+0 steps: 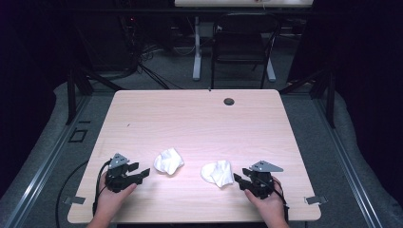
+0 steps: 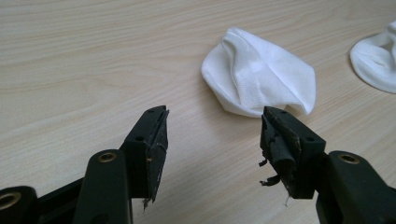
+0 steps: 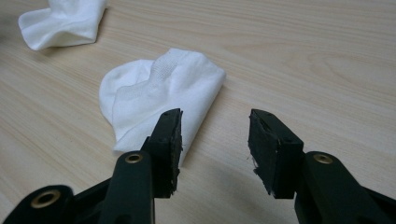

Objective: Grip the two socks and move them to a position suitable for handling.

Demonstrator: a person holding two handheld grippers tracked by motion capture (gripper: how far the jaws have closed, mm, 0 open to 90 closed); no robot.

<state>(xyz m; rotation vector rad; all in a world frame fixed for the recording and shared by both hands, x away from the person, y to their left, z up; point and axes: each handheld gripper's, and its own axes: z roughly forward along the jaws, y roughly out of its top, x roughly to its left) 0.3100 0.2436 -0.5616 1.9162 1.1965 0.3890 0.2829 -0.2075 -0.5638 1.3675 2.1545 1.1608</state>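
Right now the biggest thing in play is the pale wooden table point(image 1: 199, 118), lit bright against a dark room, with a small round grommet point(image 1: 229, 101) near its far edge at about 12 o'clock. Beyond it, on the grey floor, stands a black chair point(image 1: 242, 45).

Down on the near half lie two crumpled white socks, well apart from each other. Taking the table's middle as the clock's centre, the left sock point(image 1: 168, 161) sits at about 7 o'clock and the right sock point(image 1: 217, 173) at about 5 o'clock.

Now the tools. The left gripper point(image 1: 140, 172) rests low at the near left, held in the person's left hand point(image 1: 111, 199), jaws spread wide with nothing between them. From its tips the left sock lies at roughly 2 o'clock in the high view, near but not touching. In the left gripper view that sock point(image 2: 259, 79) sits just beyond the right-hand jaw tip, about 1 o'clock, with bare wood in the gap.

Over on the other side, the right gripper point(image 1: 240, 178) is in the right hand point(image 1: 268, 202), jaws likewise standing wide and empty. The right sock lies just beside its tips at about 10 o'clock. In the right gripper view the sock point(image 3: 159, 93) lies ahead at 11 o'clock, its near corner running behind the left-hand jaw; whether it touches I cannot tell.
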